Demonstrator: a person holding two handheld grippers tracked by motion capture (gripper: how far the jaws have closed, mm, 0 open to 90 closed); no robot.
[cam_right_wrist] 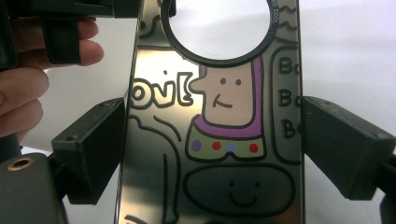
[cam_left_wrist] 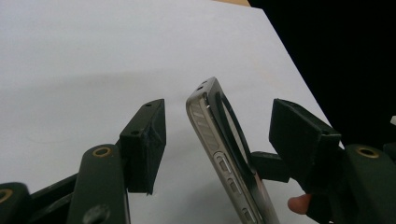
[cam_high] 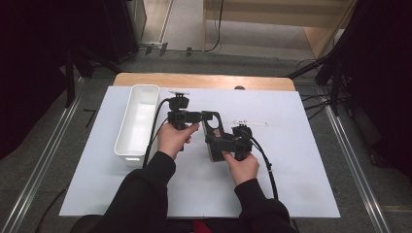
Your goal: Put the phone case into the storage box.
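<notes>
A phone [cam_high: 214, 138] in a shiny case printed with cartoon figures [cam_right_wrist: 224, 116] is held up off the white mat, near the table's middle. My right gripper [cam_high: 224, 144] is shut on it, one pad pressing each long edge [cam_right_wrist: 212, 140]. A black ring sits on the upper back of the case [cam_left_wrist: 233, 135]. My left gripper [cam_high: 206, 116] reaches in from the left. Its jaws stand open on either side of the phone's top end [cam_left_wrist: 219, 116], with a gap at each pad. The phone's silver edge and its side buttons [cam_left_wrist: 219, 161] face that camera.
A white rectangular bin [cam_high: 137, 121] stands on the left part of the white mat [cam_high: 291, 170]. The mat covers a wooden table whose far edge [cam_high: 204, 80] shows. Dark stands and cables flank the table on both sides.
</notes>
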